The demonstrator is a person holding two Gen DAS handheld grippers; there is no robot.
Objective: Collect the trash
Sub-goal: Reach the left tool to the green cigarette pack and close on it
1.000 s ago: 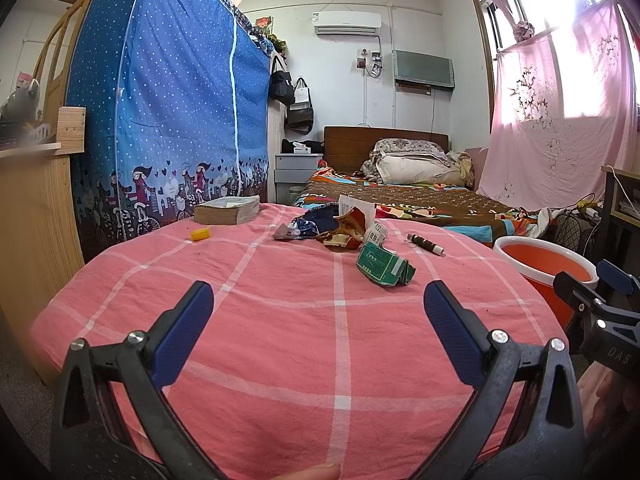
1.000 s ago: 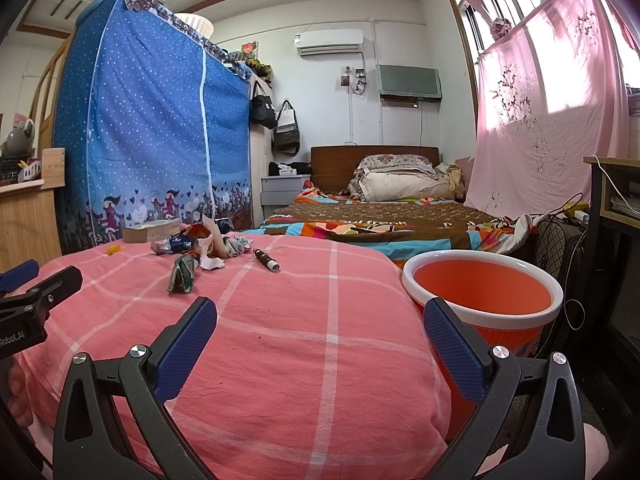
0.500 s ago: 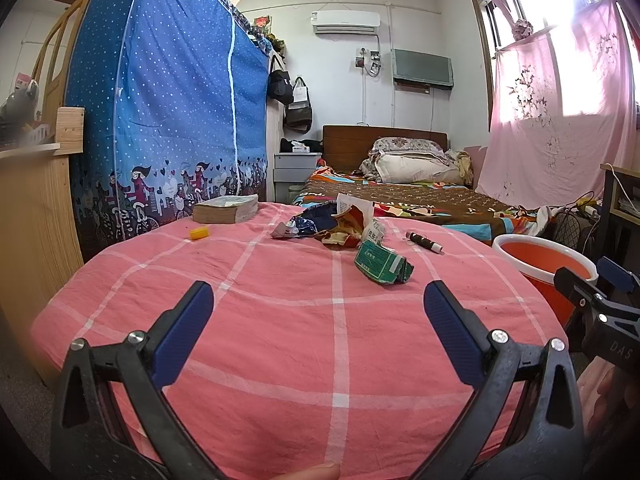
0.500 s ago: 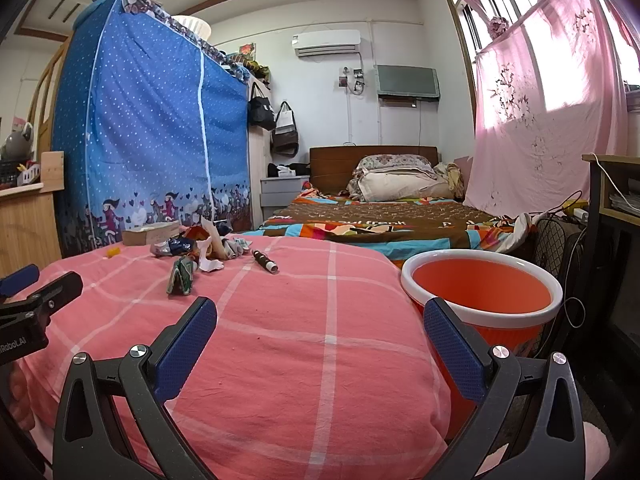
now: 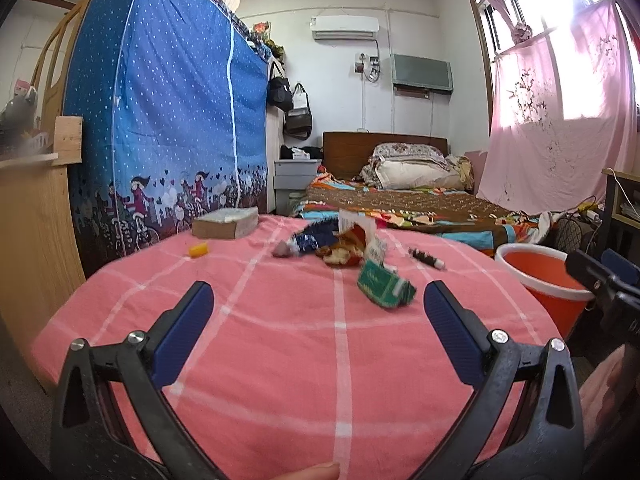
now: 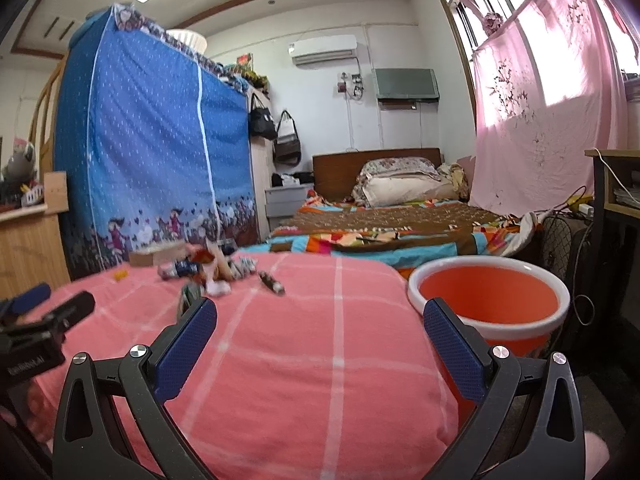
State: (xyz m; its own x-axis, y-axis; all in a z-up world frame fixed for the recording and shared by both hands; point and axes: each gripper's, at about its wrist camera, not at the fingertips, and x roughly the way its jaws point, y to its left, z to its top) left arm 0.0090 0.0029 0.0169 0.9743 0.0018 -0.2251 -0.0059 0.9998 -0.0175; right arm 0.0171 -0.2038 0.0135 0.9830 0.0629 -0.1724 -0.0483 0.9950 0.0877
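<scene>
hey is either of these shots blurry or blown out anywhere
Left wrist view: the window is blown out white, and the green packet is slightly smeared. Right wrist view: the trash pile is clearly motion-blurred, while the orange bucket stays fairly sharp; fisheye bending in both.

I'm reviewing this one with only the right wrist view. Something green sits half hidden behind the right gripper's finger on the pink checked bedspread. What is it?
Observer: A crumpled green paper packet, lying just in front of the pile of snack wrappers.
Operator: Is the left gripper open?
Observer: Yes, the left gripper is wide open, with nothing between its fingers.
Operator: And the blurred tan block at the back?
Observer: A thick, worn book lying flat.
</scene>
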